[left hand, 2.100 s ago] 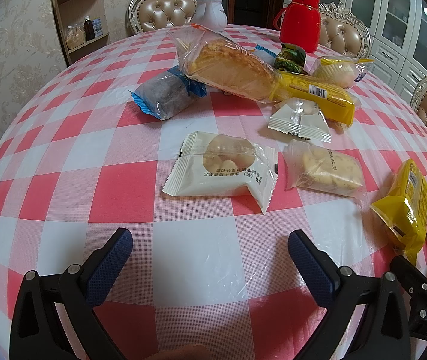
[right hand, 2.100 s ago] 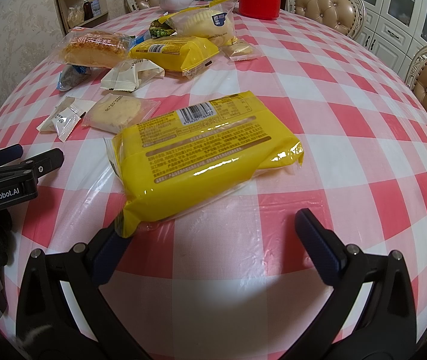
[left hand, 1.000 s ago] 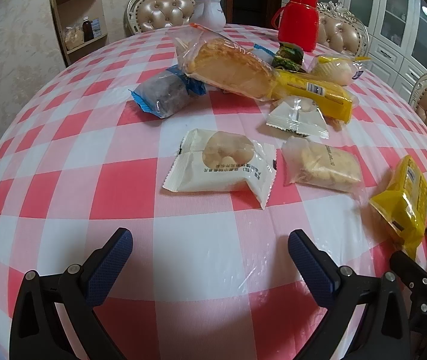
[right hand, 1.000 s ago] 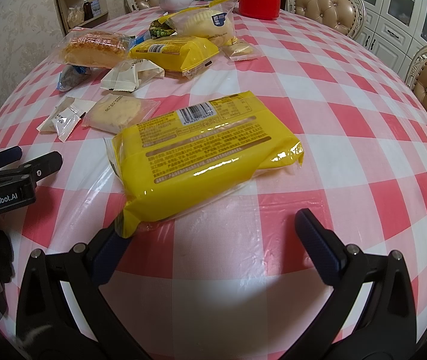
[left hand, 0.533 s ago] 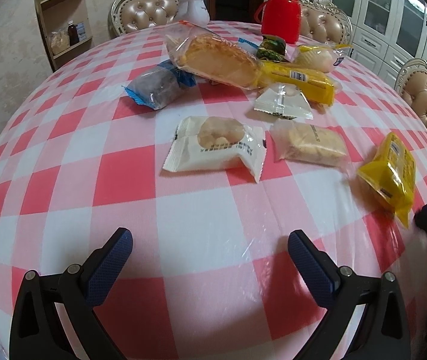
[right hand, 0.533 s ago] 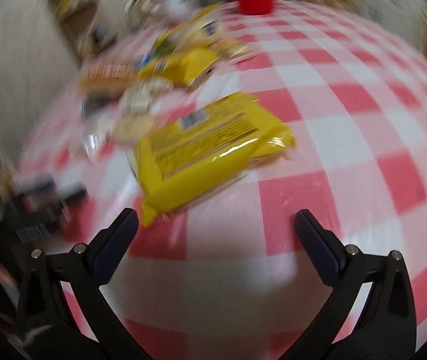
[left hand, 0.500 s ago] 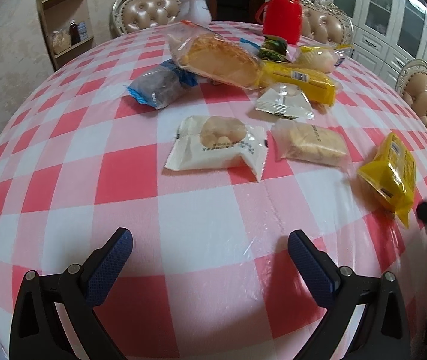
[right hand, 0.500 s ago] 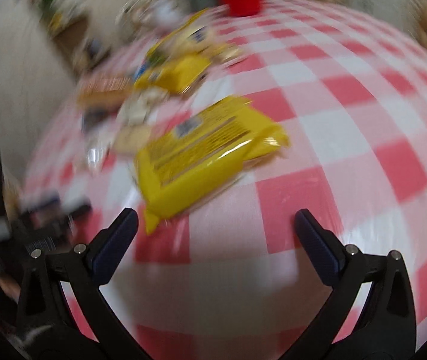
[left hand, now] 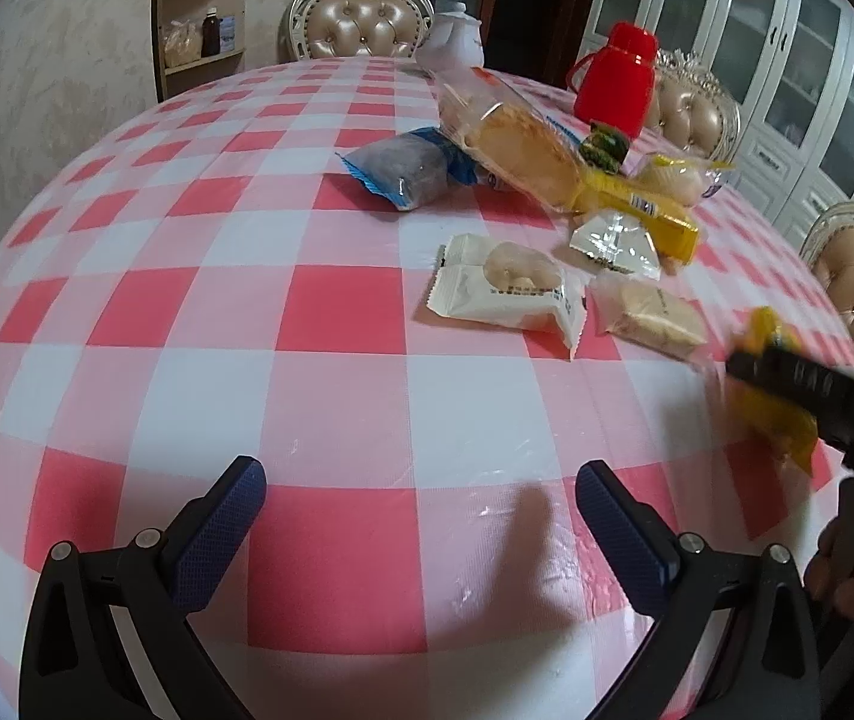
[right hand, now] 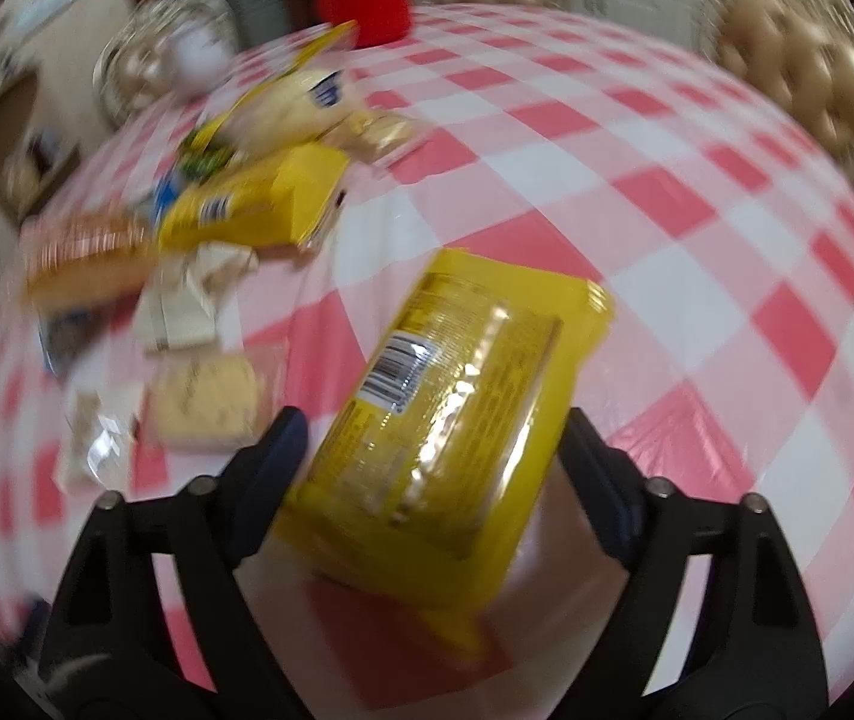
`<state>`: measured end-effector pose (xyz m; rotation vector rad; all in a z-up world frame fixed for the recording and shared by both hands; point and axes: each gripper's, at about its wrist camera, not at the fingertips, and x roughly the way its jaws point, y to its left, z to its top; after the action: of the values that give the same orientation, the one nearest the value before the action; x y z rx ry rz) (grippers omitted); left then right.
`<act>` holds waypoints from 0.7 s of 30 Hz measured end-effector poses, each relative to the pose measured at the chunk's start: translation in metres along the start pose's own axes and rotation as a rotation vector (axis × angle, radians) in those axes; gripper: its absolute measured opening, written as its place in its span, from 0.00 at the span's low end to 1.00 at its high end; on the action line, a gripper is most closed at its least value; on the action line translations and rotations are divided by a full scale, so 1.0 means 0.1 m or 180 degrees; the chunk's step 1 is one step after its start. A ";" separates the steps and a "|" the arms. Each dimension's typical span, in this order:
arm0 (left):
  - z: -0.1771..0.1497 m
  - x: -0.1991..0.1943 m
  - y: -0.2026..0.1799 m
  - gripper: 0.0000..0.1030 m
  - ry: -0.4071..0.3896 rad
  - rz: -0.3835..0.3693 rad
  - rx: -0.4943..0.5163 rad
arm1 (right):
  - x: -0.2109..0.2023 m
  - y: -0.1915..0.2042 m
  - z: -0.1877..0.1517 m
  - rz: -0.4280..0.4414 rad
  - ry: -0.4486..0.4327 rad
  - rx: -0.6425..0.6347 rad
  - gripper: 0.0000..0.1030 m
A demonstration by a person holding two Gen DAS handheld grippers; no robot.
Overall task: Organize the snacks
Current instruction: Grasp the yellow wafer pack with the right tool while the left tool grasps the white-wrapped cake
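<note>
A big yellow snack packet (right hand: 457, 414) lies between the two fingers of my right gripper (right hand: 433, 450); the jaws stand either side of it, blurred, touching or nearly so. The same packet (left hand: 778, 414) shows partly behind the right gripper's black body in the left wrist view. My left gripper (left hand: 420, 516) is open and empty above bare tablecloth. Beyond it lie a white pastry packet (left hand: 505, 294), a clear biscuit packet (left hand: 652, 315), a small white sachet (left hand: 616, 240), a blue-ended dark packet (left hand: 405, 171), a bagged bread loaf (left hand: 517, 144) and a second yellow packet (left hand: 643, 210).
A round table with a red-and-white checked cloth (left hand: 198, 312). A red thermos (left hand: 613, 84) and a white teapot (left hand: 457, 39) stand at the far side. Padded chairs (left hand: 360, 24) ring the table. A shelf (left hand: 201, 18) stands at the back left.
My right gripper has moved forward and turned, so the yellow packet now sits between its fingers, and they have narrowed. My left gripper has drawn back and to the left; the snacks look farther away.
</note>
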<state>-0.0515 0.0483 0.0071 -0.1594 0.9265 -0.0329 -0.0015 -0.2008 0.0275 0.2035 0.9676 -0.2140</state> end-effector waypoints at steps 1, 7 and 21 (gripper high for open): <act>0.00 0.00 0.00 1.00 0.0001 -0.0029 -0.0004 | -0.04 -0.08 -0.03 0.0058 -0.0019 -0.0116 0.52; 0.20 0.14 -0.11 1.00 0.0036 -0.0090 -0.0133 | -0.22 -0.48 -0.27 0.0398 -0.0156 -0.0572 0.51; 0.71 0.66 -0.54 0.68 -0.0019 0.0265 0.0459 | -0.25 -0.59 -0.32 0.0897 -0.0147 -0.0532 0.51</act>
<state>0.0467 -0.0029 0.0051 0.0129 0.9206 -0.0222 -0.0563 -0.2465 0.0265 0.1781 0.8950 0.1200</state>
